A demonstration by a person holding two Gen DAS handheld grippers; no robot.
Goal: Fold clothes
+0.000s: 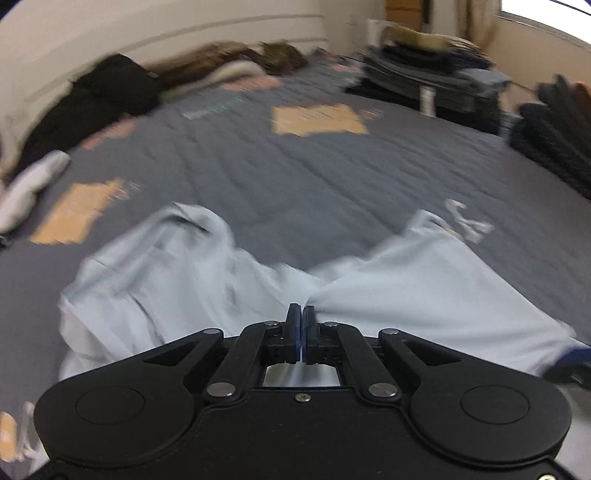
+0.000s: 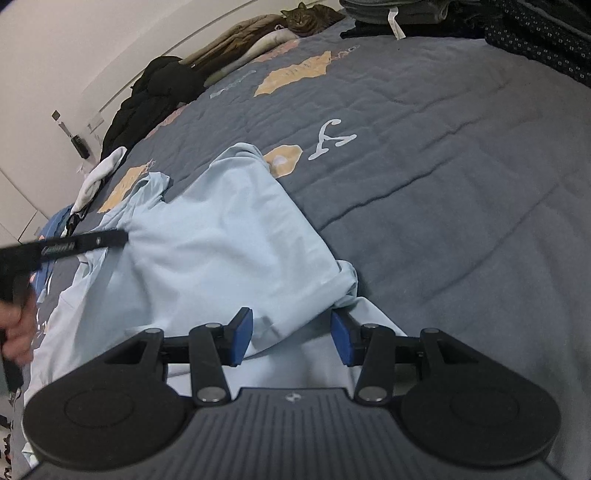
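Mid-fold: light-blue T-shirt on the grey quilt.
Left wrist: left gripper [image 1: 303, 314] pinches the light-blue T-shirt [image 1: 155, 280] at a bunched fold; view blurred. Right wrist: right gripper [image 2: 291, 334] spread wide over the shirt's near edge, holding nothing. Likely next: right clamps that edge so both carry the fold.

Grey quilted bedspread [image 2: 443, 166], tabby cat [image 2: 306, 18], black jacket [image 2: 155, 96], white sock [image 2: 98, 175]

Right gripper [image 2: 291, 339] spread wide over the pale blue shirt [image 2: 207, 251], centre frame, grey bedspread [image 2: 443, 166] beneath.
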